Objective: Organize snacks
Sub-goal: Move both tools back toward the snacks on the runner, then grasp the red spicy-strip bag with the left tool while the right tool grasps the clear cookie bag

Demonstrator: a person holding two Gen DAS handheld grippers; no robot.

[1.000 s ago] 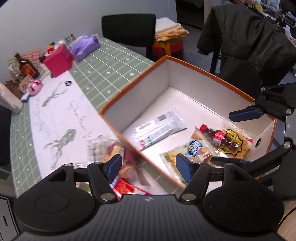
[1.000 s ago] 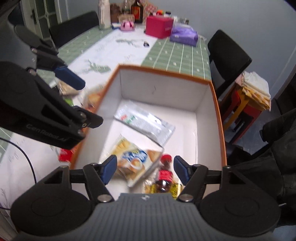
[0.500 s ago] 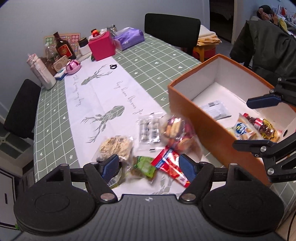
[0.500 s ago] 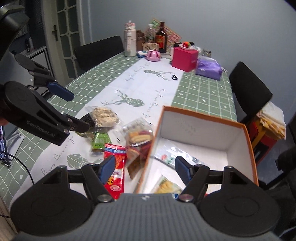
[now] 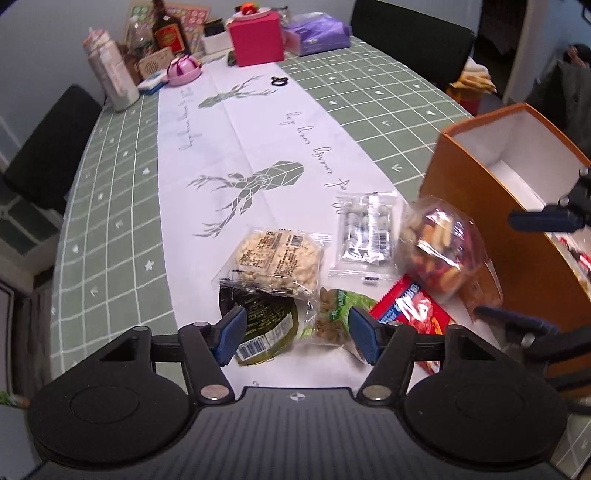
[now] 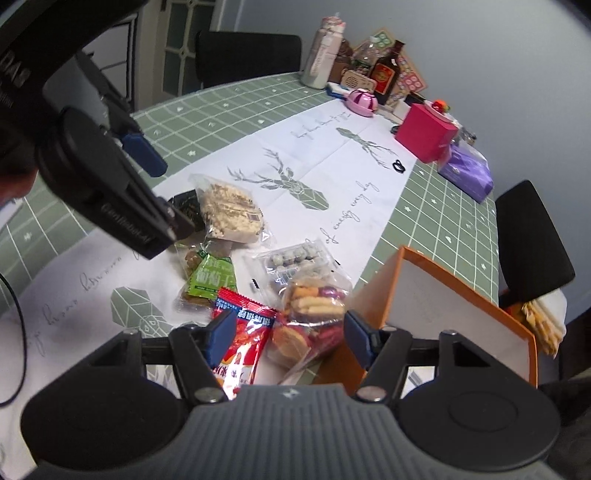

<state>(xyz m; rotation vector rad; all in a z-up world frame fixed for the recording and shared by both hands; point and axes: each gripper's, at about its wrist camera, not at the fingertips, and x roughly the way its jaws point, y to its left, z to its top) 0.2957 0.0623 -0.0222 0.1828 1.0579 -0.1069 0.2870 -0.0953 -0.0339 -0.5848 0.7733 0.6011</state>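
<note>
Left gripper (image 5: 295,334) hangs over the near end of the snack pile, jaws closing, not yet on anything; under the gap lie a dark green packet (image 5: 264,325) and a light green packet (image 5: 334,314), neither pressed by the pads. Right gripper (image 6: 286,341) hangs over a red packet (image 6: 242,339) and a clear bag of mixed biscuits (image 6: 310,317), jaws also closing, pads clear of both.

Snacks lie loose on the white runner (image 5: 236,147), just left of the orange box (image 5: 476,206):
- peanut bar pack (image 5: 277,262), overlapping the dark green packet
- clear pack of small round sweets (image 5: 365,232), beside the biscuit bag
- biscuit bag leaning against the box's outer wall

The box's tall wall stands between the pile and its white inside. A few packets show inside at the right edge of the left view, blurred.

Far end of the table (image 5: 110,177): pink box (image 5: 256,37), purple pack (image 5: 317,33), brown bottle (image 5: 166,29), pink lidded dish (image 5: 183,68), pale tall bottle (image 5: 110,74), small black hair tie (image 5: 279,81). Black chairs (image 5: 413,40) around.
</note>
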